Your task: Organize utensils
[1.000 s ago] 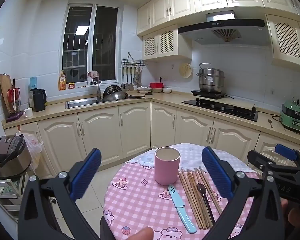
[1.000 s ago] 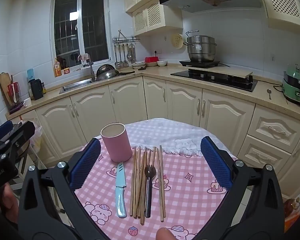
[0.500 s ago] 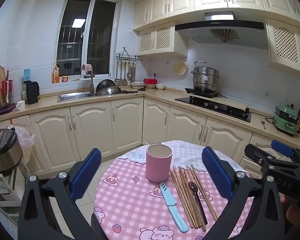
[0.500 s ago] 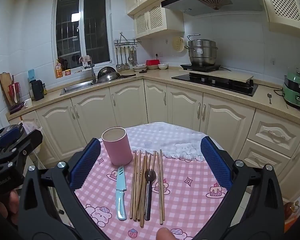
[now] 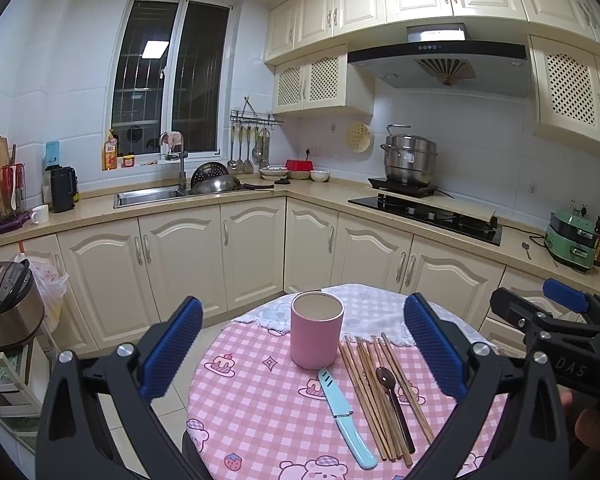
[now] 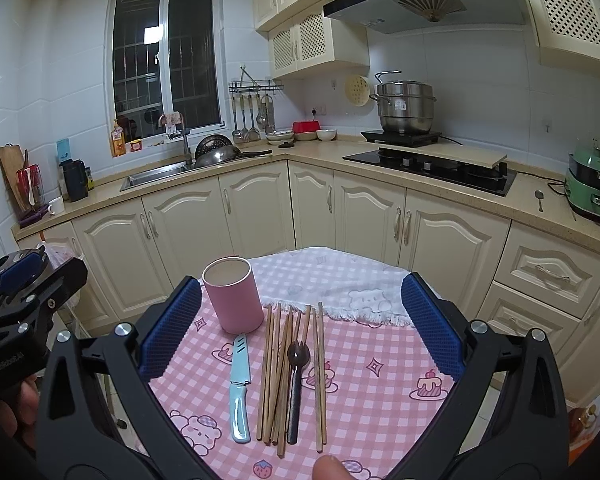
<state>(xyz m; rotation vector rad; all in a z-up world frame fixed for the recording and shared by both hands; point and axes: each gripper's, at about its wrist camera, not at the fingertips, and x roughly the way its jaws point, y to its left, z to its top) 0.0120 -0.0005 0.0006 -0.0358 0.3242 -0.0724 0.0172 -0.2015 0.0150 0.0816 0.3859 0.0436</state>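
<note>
An empty pink cup [image 5: 317,334] [image 6: 231,295] stands upright on the round table with the pink checked cloth [image 5: 260,412] [image 6: 376,396]. Right of it lie a light-blue knife [image 5: 343,417] [image 6: 238,388], several wooden chopsticks [image 5: 374,396] [image 6: 274,376] and a dark spoon [image 5: 394,404] [image 6: 296,384] on top of them. My left gripper [image 5: 302,350] and right gripper [image 6: 300,326] both hover above the table's near edge, wide open, holding nothing. Each gripper shows at the edge of the other's view.
Cream kitchen cabinets [image 5: 244,252] wrap around behind the table, with a sink [image 5: 148,197], a hob [image 5: 428,212] and a steel pot [image 5: 410,160] on the counter. A rice cooker [image 5: 6,304] sits low at the left. A white cloth [image 6: 340,276] covers the table's far side.
Both views have tilted upward and drawn back a little, so the table and utensils sit lower in frame. Both grippers stay open; nothing on the table has moved.
</note>
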